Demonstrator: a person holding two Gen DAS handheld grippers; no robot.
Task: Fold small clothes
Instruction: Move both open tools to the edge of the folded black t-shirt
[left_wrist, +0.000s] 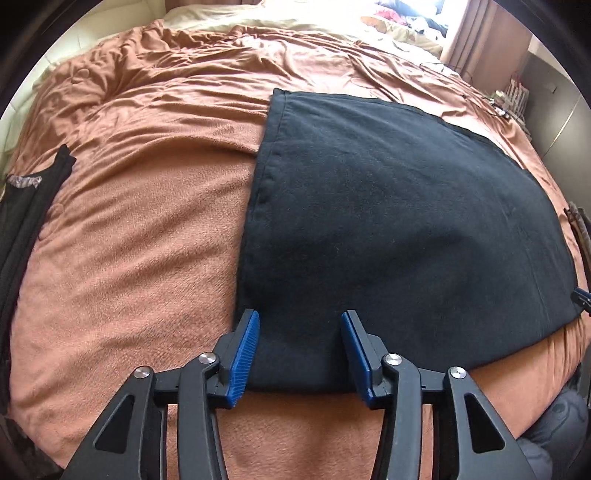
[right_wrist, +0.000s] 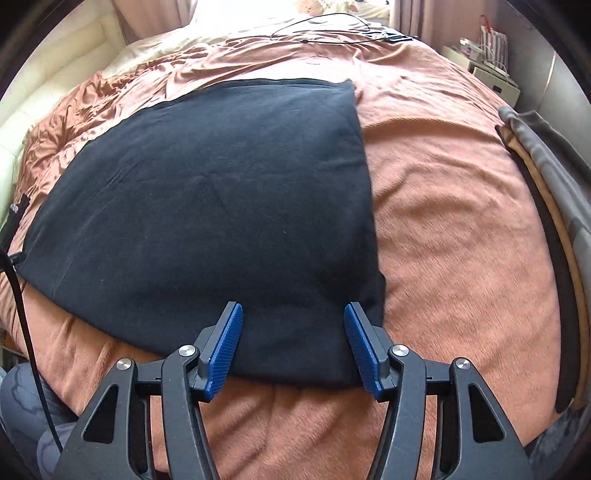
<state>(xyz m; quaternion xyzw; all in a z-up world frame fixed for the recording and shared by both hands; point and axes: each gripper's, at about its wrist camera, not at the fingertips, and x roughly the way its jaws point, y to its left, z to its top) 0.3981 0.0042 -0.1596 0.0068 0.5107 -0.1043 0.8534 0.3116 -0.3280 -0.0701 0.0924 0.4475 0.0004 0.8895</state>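
A black garment lies flat as a rectangle on the brown bedspread; it also shows in the right wrist view. My left gripper is open, its blue pads straddling the garment's near left corner at the near edge. My right gripper is open, its blue pads straddling the garment's near right corner. Neither holds the cloth. The tip of the right gripper shows at the right edge of the left wrist view.
Another black garment lies at the bed's left edge. A grey and brown piece lies along the right edge. Cream bedding and a cable lie at the far end. A nightstand stands far right.
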